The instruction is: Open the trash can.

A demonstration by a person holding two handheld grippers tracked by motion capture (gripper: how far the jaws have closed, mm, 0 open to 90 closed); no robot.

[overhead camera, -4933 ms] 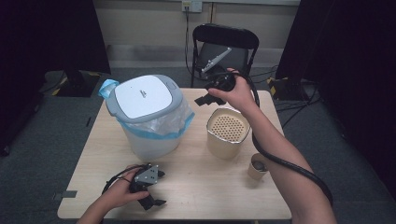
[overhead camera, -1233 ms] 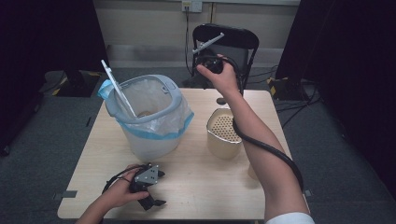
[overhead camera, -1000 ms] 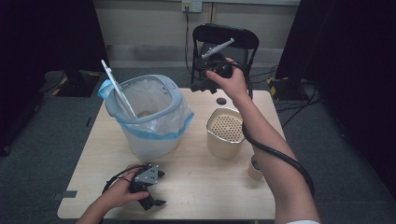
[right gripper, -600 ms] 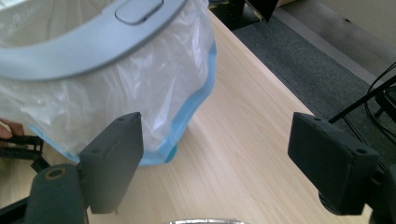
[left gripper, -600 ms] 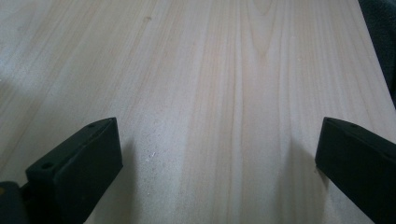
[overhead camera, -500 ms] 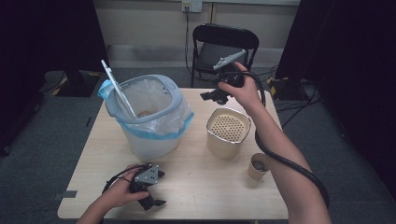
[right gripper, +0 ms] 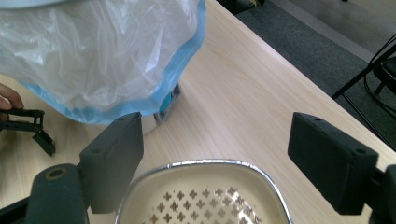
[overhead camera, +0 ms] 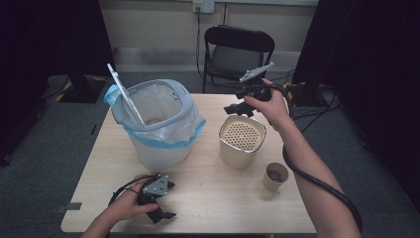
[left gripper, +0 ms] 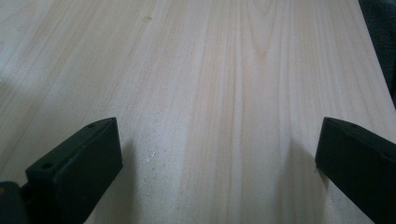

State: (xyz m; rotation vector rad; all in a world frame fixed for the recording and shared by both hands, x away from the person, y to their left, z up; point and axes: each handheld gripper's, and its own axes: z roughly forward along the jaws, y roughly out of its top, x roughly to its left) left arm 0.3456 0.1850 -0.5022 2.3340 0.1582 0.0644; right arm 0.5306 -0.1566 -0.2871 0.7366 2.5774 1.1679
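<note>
Bin (overhead camera: 157, 116) lid already stands open, so that step reads done; my right tongs (overhead camera: 236, 108), jaws parted and just narrowing on nothing, hang over the perforated cream canister (overhead camera: 241, 141) (mid-counter (overhead camera: 208, 198), beside the bin), yet ungripped, while my left tongs (overhead camera: 162, 214) rest agape.

We count one bench (overhead camera: 208, 198) of pale wood, and three containers standing on it: one bin (overhead camera: 156, 124) lined with one clear bag edged in blue, its one lid (overhead camera: 124, 94) tipped up on edge; one cream canister (overhead camera: 241, 141) with a perforated top; and one small brown cup (overhead camera: 274, 177). We see two grippers, the left gripper (overhead camera: 161, 206) and the right gripper (overhead camera: 235, 109), each with two black jaws. Behind the bench stands one black folding chair (overhead camera: 237, 49).
</note>
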